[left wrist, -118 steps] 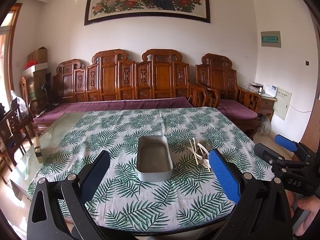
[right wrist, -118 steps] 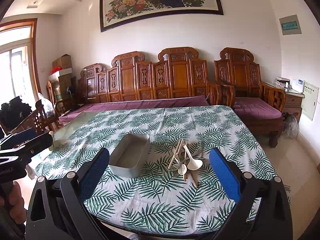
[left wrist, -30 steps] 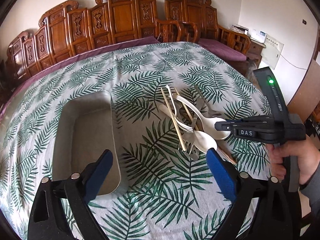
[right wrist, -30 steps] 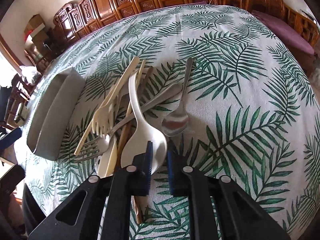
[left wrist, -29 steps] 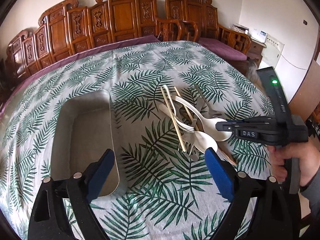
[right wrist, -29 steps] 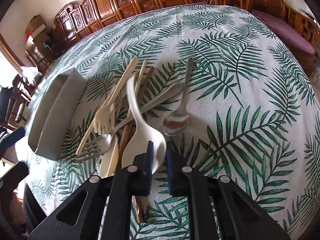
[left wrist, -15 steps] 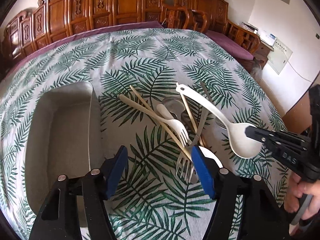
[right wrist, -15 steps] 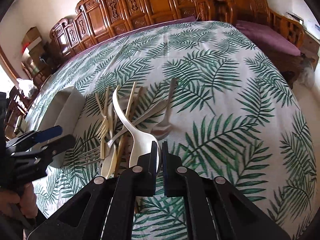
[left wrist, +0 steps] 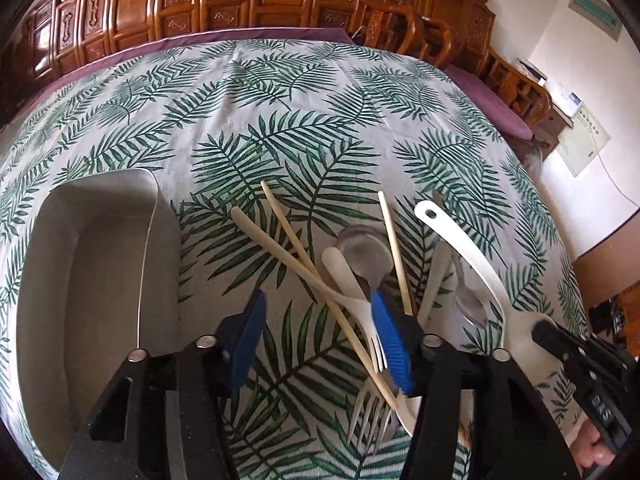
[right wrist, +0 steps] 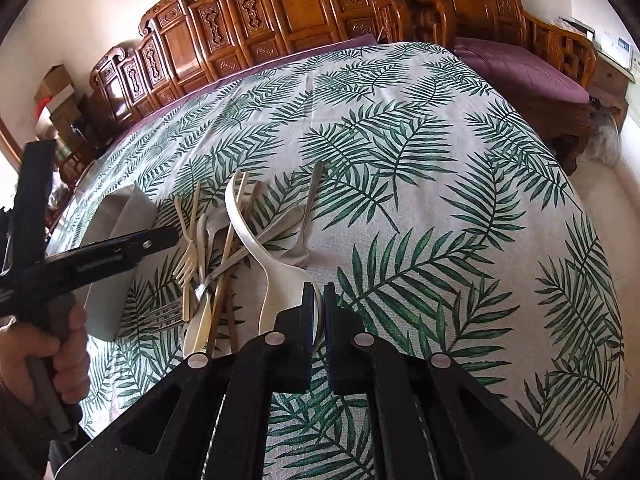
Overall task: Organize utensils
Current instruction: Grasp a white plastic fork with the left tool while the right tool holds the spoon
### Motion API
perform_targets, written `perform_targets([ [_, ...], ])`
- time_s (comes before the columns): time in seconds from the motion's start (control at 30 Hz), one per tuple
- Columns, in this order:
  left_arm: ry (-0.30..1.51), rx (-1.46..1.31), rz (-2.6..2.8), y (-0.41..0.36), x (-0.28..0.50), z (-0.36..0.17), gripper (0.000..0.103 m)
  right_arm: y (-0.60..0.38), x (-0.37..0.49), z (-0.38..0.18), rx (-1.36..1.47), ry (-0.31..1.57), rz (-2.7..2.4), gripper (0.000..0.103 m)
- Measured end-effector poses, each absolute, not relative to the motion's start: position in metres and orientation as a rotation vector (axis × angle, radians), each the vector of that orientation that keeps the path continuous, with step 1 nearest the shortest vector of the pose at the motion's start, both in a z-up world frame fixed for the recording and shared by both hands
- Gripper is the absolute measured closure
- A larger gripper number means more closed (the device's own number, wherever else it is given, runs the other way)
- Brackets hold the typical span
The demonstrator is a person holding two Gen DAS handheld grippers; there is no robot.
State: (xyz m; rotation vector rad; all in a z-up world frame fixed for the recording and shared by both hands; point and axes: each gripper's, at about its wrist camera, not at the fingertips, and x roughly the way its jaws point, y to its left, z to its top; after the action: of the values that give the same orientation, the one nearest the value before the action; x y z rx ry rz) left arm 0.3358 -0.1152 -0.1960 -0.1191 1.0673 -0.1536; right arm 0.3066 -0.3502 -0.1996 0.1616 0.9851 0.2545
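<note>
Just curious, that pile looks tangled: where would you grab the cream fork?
Grip the cream fork by its handle, from above, pinching across its width. That end lies flat on the tablecloth, nearest the tray; the tines sit tangled with a chopstick and the metal fork.

- Table (left wrist: 320,92) under a palm-leaf cloth — it carries everything.
- Grey metal tray (left wrist: 80,280) sits on the left.
- Heap of utensils (left wrist: 360,272) lies just beside it — forks, spoons, chopsticks.
</note>
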Motion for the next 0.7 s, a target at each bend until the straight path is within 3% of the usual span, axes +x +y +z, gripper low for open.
perform_targets([
  [0.13,1.094,-0.194,-0.129,-0.106,0.350,-0.201,0.064,-0.348,0.305,-0.197,0.164,0.981,0.265,0.097],
  [0.33,1.130,-0.221,-0.095,-0.100,0.363,-0.210,0.081,-0.345,0.306,-0.197,0.161,0.983,0.274,0.097],
  [0.37,1.133,-0.233,-0.097,-0.099,0.363,-0.212,0.087,-0.345,0.306,-0.197,0.163,0.983,0.274,0.097],
  [0.7,1.139,-0.195,-0.088,-0.103,0.366,-0.211,0.088,-0.344,0.305,-0.196,0.159,0.982,0.277,0.097],
])
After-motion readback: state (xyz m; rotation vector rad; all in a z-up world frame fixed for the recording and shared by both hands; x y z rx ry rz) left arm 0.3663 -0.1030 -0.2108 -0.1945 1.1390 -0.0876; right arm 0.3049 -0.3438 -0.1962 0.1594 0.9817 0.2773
